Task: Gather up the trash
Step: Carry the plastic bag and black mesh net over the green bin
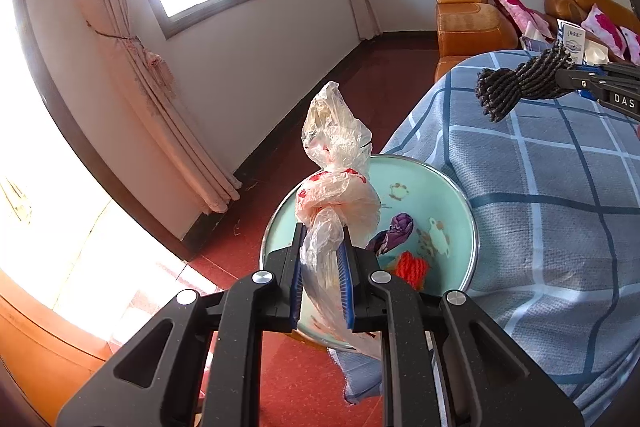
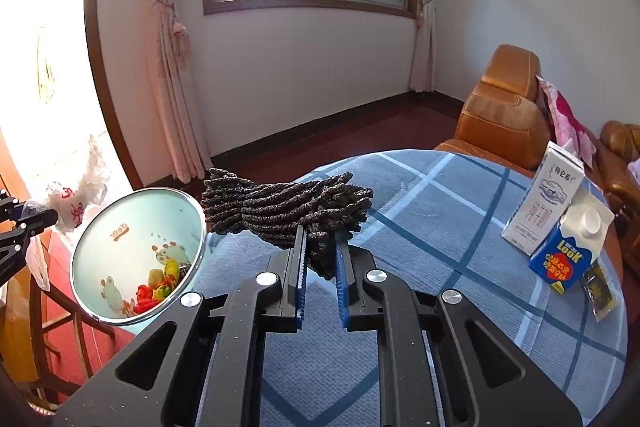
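Left gripper — pads pinched on a crumpled clear plastic bag with red print, held in the air above the basin; the bag's knotted top stands up past the fingertips, its tail hangs down between the jaws.

Right gripper — pads clamped on a bundle of dark speckled yarn, held over the table just beside the basin; the bundle's loose end reaches toward the basin rim.

Basin — pale green, metal-rimmed, cartoon print inside, at the table's edge. Inside it: a purple scrap, red yarn, yellow bits.

Table — blue checked cloth. On its far side from the basin: a white carton, a blue carton leaning against it, a dark packet just beside.
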A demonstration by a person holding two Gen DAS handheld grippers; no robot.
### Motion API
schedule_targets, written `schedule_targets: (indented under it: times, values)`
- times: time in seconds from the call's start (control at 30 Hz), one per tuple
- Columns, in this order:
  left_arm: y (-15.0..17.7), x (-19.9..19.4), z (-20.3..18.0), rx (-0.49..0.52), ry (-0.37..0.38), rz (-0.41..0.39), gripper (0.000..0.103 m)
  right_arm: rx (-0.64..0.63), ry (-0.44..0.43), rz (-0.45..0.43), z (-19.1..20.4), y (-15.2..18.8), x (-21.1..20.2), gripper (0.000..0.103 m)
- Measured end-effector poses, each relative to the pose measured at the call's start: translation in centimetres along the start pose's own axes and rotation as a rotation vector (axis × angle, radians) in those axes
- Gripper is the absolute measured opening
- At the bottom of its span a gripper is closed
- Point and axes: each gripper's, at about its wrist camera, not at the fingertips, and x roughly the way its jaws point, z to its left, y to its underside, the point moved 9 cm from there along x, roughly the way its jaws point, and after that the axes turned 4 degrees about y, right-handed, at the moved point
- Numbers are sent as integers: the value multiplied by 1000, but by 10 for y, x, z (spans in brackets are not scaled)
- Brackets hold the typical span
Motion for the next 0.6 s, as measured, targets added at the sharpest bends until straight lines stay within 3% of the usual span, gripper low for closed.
schedule_targets:
  times: [0.6]
  values:
    - [3, -5, 5, -13, -24, -5, 15, -46, -17, -2, 23, -1, 1, 13]
